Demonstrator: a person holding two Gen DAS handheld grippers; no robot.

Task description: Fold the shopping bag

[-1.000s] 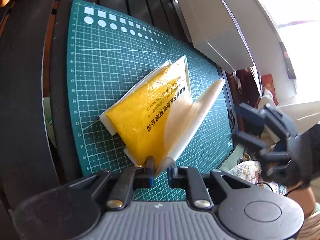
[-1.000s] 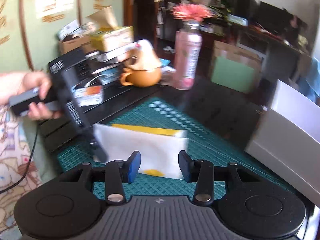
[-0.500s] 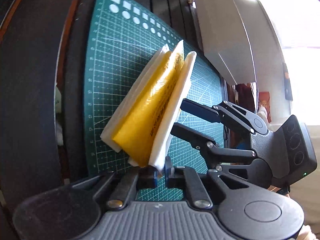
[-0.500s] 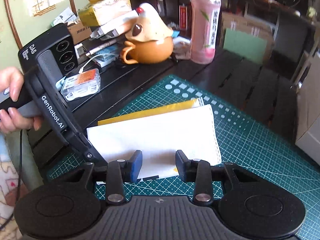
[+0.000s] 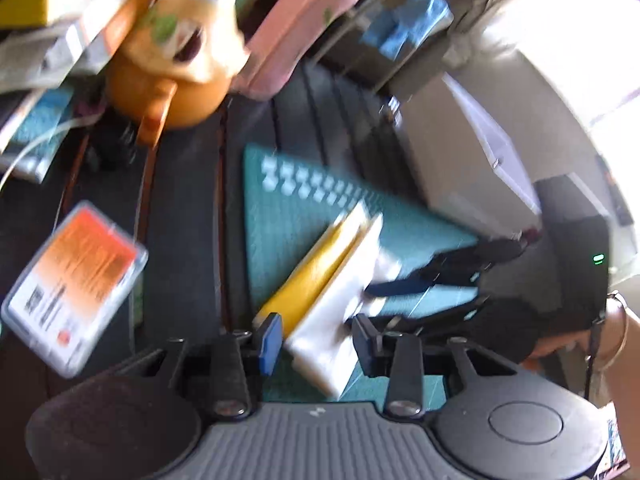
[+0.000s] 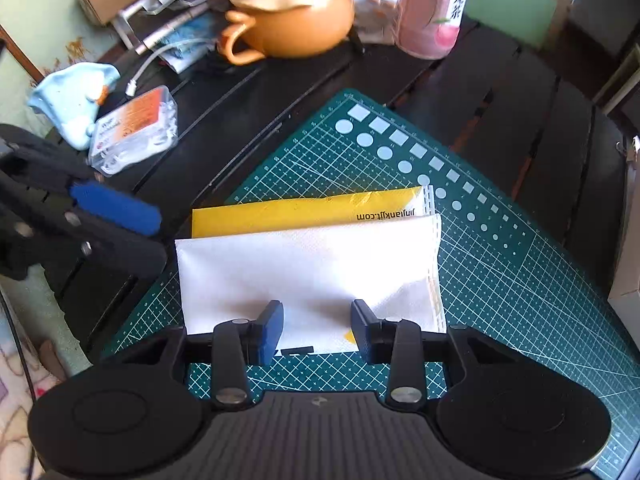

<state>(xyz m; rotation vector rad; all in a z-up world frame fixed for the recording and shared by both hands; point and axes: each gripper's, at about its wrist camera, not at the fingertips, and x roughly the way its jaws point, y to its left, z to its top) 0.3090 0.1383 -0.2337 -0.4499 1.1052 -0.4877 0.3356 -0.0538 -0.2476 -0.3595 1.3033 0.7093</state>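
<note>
At centre frame, one bag point(image 6: 308, 268) lies folded on the green mat point(image 6: 500, 280), white flap over yellow, so I can crease it. My right hand-held gripper point(image 6: 316, 326) hovers apart over its near edge; my left hand-held gripper point(image 5: 316, 338) has just been opening, nothing pinched. One mug point(image 6: 288, 20), one bottle point(image 6: 432, 4) behind.

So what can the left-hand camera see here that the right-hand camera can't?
Only the left wrist view shows the pale box at the right and the right gripper from the side. Only the right wrist view shows the light blue cloth and the printing on the bag. Both show the folded bag on the green mat, the orange teapot, the pink bottle and the small plastic case.
</note>
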